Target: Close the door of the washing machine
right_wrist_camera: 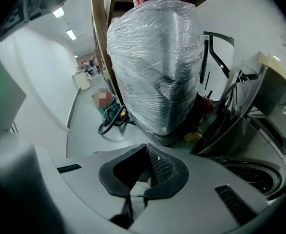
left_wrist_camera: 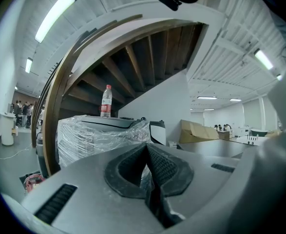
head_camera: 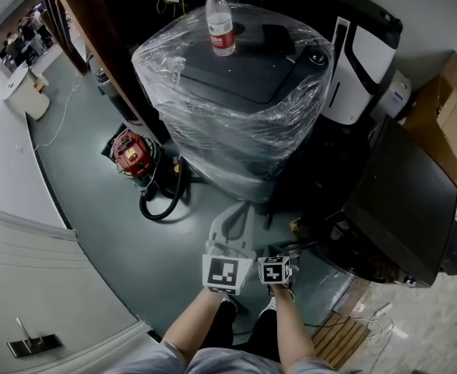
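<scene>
From up here the raised dark door (head_camera: pixel 403 201) hides the opening beneath it. The drum (right_wrist_camera: pixel 259 175) shows only in the right gripper view, and the picture's lower right edge cuts it off. The plastic film (head_camera: pixel 236 107) blurs the wrapped machine's top panel. The bottle (head_camera: pixel 221 23) has a label too small to read. The people far down the room (left_wrist_camera: pixel 23 108) are too tiny to make out, and the person's forearms (head_camera: pixel 193 326) run off the bottom edge.

Ceiling-strip lighting, strong fisheye distortion
</scene>
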The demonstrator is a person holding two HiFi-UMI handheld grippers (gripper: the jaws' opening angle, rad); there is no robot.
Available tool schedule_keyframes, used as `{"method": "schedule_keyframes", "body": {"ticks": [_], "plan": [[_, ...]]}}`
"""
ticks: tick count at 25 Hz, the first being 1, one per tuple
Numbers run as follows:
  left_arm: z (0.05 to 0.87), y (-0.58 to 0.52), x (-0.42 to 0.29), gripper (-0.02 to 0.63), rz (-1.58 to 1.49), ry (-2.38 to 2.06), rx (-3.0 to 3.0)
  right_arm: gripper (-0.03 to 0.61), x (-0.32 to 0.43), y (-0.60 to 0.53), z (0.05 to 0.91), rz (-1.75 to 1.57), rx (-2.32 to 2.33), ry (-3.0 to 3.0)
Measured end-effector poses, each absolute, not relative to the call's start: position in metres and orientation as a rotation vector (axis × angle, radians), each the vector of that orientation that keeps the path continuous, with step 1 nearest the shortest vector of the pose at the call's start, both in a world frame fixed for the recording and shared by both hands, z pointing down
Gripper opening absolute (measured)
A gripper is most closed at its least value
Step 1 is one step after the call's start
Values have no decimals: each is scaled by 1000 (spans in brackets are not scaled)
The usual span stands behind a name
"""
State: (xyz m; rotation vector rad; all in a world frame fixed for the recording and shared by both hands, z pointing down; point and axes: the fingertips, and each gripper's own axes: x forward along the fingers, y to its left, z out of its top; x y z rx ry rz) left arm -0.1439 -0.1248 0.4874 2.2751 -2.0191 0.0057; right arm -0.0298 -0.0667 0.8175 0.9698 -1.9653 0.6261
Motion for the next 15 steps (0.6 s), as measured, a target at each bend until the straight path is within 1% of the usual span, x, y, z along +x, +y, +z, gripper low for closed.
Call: {"method": "schedule_keyframes", "body": {"ticks": [15], "plan": [[484,-137,-63,0,-9,-1876,2398,0,24,-1,819,683,955,-1918]]}}
